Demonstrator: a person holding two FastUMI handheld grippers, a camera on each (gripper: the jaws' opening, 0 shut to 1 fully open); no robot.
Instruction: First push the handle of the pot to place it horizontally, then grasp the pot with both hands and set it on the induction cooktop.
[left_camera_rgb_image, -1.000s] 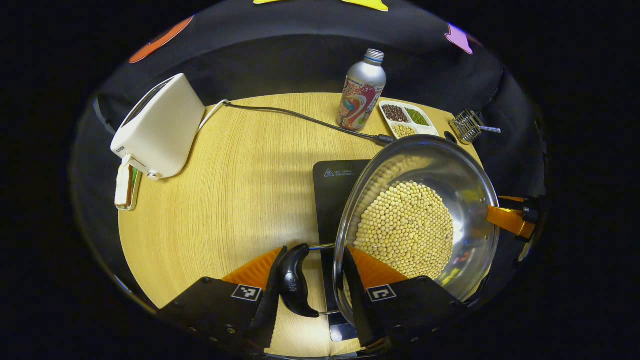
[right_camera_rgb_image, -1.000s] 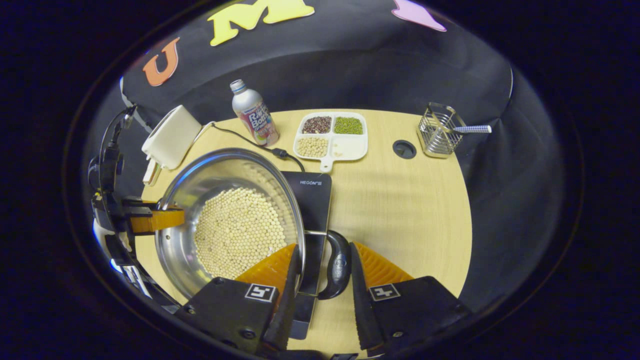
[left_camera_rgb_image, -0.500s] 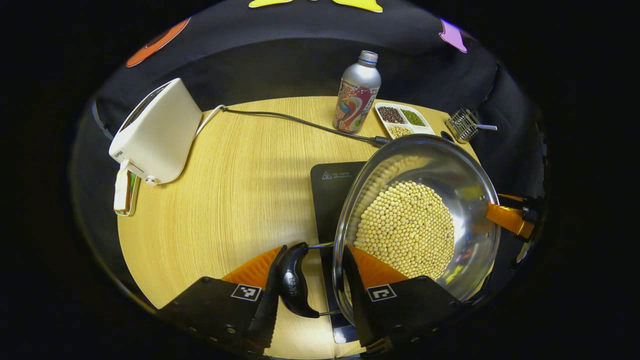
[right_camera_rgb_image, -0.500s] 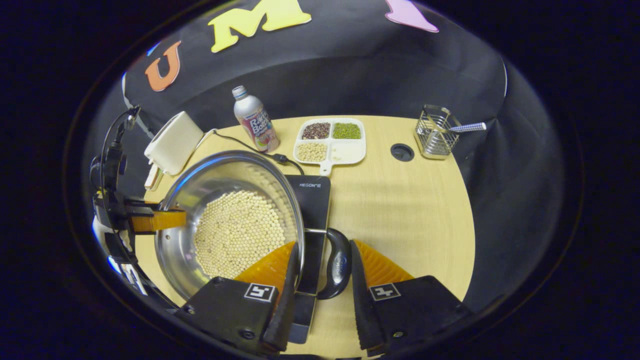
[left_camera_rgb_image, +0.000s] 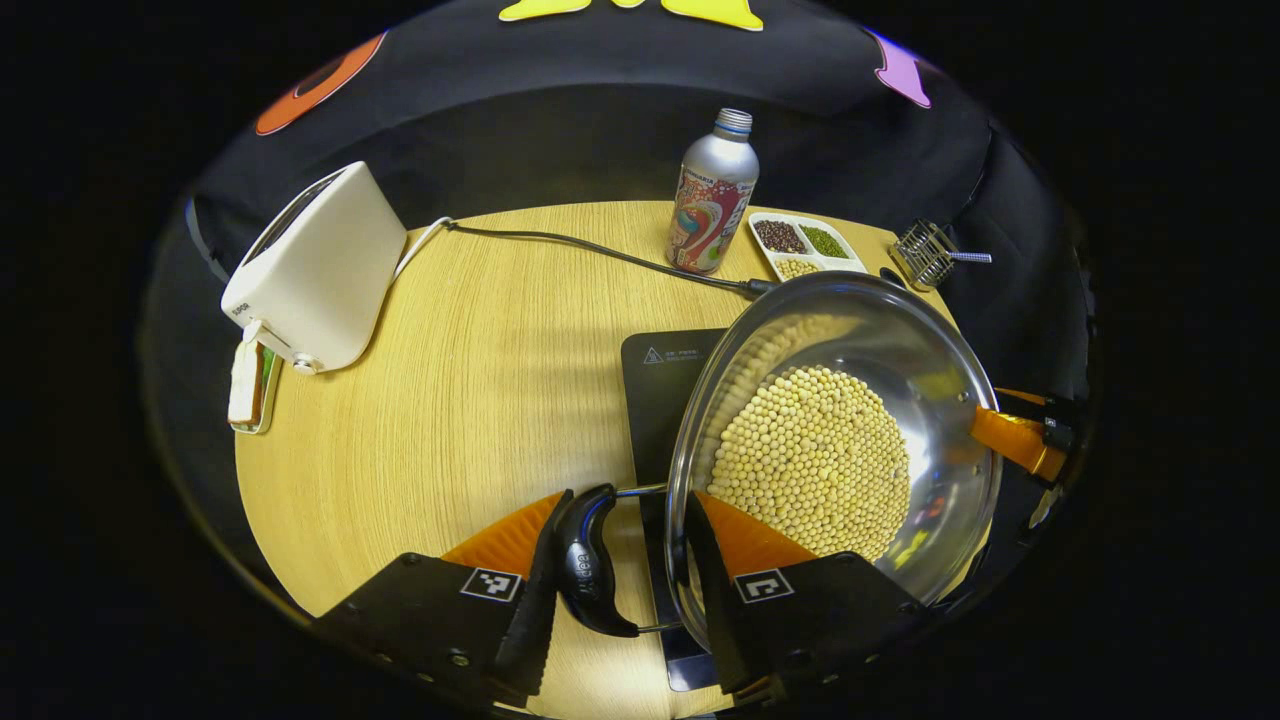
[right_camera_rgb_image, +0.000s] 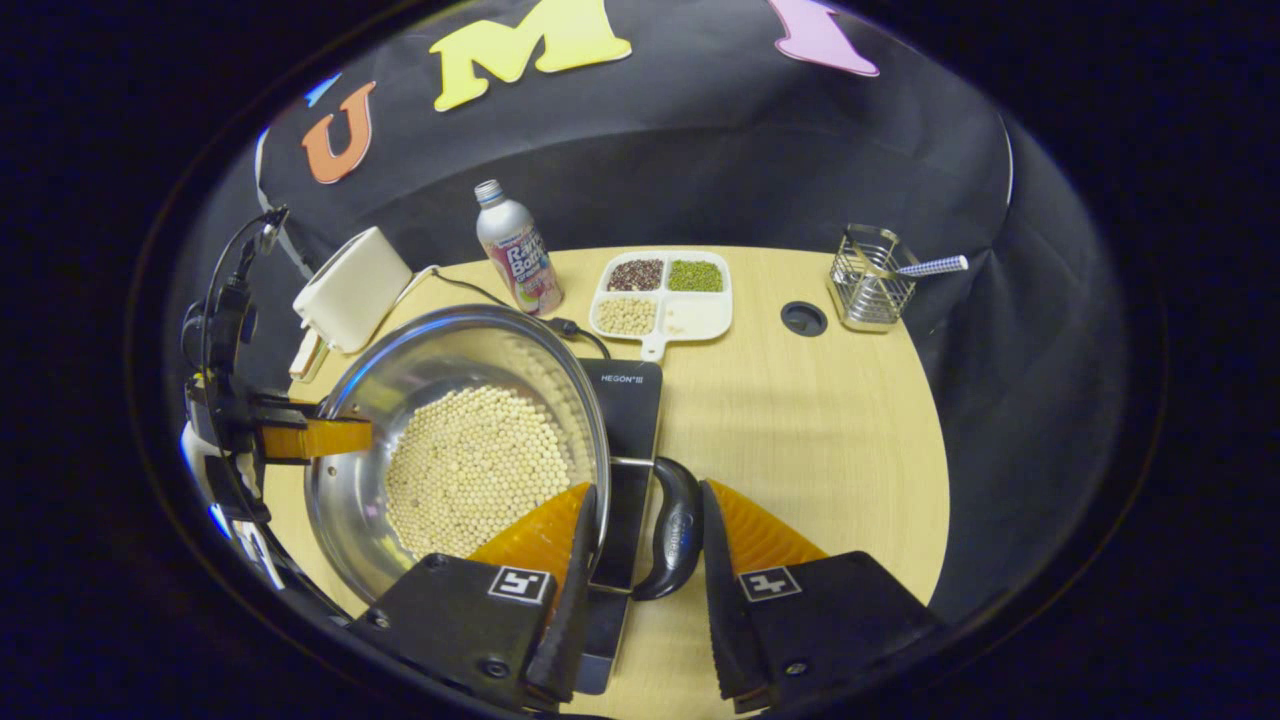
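Slightly higher than a second ago, both views now take in more of the cooktop beneath the pot, so pot and grippers have risen a little together; the grips look unchanged. In the left gripper view the left gripper (left_camera_rgb_image: 618, 560) has its fingers (left_camera_rgb_image: 535, 580) set narrow around the pot's left black handle (left_camera_rgb_image: 588, 560), one finger outside the handle and the other against the pot's rim; whether both truly press on the handle I cannot tell. In the right gripper view the right gripper (right_camera_rgb_image: 640, 555) stands the same way about the right handle (right_camera_rgb_image: 672, 540), fingers (right_camera_rgb_image: 718, 570) narrow, contact again uncertain. Between them hangs the steel pot (left_camera_rgb_image: 930, 350), its bottom covered with pale beans (left_camera_rgb_image: 815, 460), held over the black induction cooktop (left_camera_rgb_image: 665, 390) and covering most of it; whether its base touches the glass cannot be told. Far across the pot, the left gripper view shows the other gripper at the rim. Farther out on the wooden counter (left_camera_rgb_image: 480, 380): a dark cable (left_camera_rgb_image: 600, 250) runs from the cooktop to the far left, beside a white toaster (left_camera_rgb_image: 315, 265); a silver bottle (left_camera_rgb_image: 712, 195) stands at the far edge, just left of a divided white tray (right_camera_rgb_image: 662, 290) of grains; a wire basket (right_camera_rgb_image: 868, 290) with a striped stick sits at the far right.
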